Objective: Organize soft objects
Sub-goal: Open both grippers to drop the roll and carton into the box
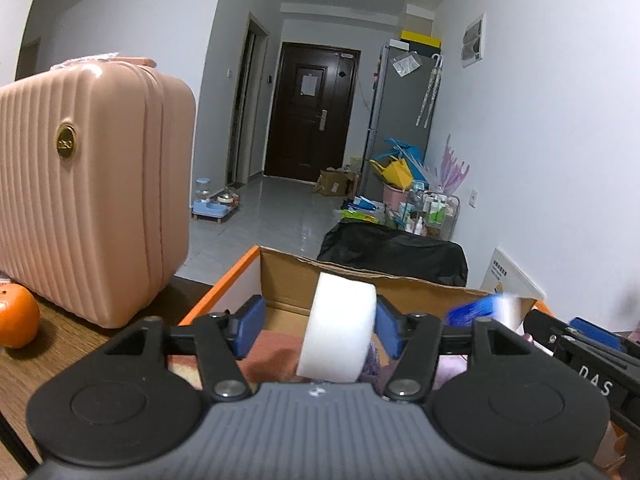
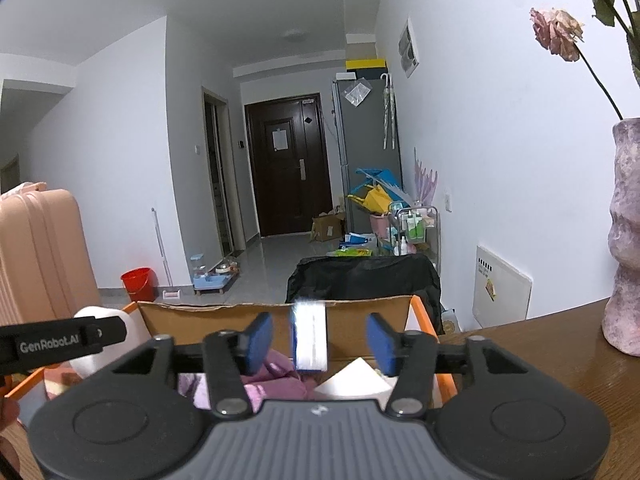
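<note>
The left gripper (image 1: 318,326) fills the bottom of its own view, black arms ending in blue pads, and its jaws stand about half open. A white foam roll (image 1: 338,328) stands on edge between them, close against the right-hand pad and well clear of the other (whether it touches that pad cannot be told), so the pads do not press on it. It hangs over the open cardboard box (image 1: 360,276), whose rim is trimmed in orange.

Inside the box lie soft cloths: a rust-brown piece (image 1: 276,354) and a lilac fleece (image 2: 276,384), with a white folded sheet (image 2: 356,380) beside the fleece.

The right gripper (image 2: 318,342) is likewise about half open. A blue-and-white pack (image 2: 310,336), blurred, sits in the gap with space on both sides, touching neither pad.

The box rests on a dark wooden tabletop (image 2: 560,360). To its left stands a ribbed pink hard-shell case (image 1: 88,196) with an orange (image 1: 16,316) beside it; to its right, a mottled mauve vase (image 2: 626,240) holding a wilted rose (image 2: 556,34).
</note>
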A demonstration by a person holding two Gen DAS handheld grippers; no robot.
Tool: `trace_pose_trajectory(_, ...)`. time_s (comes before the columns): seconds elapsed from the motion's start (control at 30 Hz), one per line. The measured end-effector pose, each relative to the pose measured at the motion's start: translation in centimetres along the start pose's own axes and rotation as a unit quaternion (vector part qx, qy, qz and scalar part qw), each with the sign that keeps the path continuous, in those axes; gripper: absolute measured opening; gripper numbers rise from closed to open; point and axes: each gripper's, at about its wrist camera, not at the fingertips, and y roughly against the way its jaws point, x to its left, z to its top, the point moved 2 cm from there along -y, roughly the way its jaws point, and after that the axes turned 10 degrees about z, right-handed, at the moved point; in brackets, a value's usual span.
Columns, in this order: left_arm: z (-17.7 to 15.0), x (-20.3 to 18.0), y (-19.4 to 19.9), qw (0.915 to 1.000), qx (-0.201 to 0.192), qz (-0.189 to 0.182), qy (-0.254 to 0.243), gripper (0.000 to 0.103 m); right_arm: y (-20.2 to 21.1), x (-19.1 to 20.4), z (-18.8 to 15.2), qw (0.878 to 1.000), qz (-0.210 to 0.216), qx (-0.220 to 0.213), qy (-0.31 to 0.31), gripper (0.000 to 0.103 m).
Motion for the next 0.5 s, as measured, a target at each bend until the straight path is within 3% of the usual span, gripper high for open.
trace_pose_trajectory(0.03,0.03,0.10,0.04,1.0000,-0.001,0.002,0.002,0.073,0.06,0.04,-0.02,1.000,-0.001,-0.002,0.000,0.058)
trace_pose_trajectory(0.2,0.03,0.43,0.41,0.9996,-0.014,0.022,0.008,0.094,0.44,-0.09,-0.11,1.000,-0.003,-0.014,-0.006,0.090)
trace_pose_trajectory(0.23,0.03,0.48,0.53,0.9995,-0.017,0.026,0.008,0.103,0.57,-0.10,-0.15,1.000,-0.005,-0.017,-0.006,0.092)
trace_pose_trajectory(0.33,0.01,0.61,0.88,0.9986,-0.027,0.043,0.012,0.103,0.70,-0.08,-0.27,1.000,-0.008,-0.021,-0.004,0.103)
trace_pose_trajectory(0.5,0.00,0.97,0.49,0.9985,-0.015,0.050,0.018,0.103,0.83,0.14,-0.43,1.000,-0.013,-0.021,0.005,0.103)
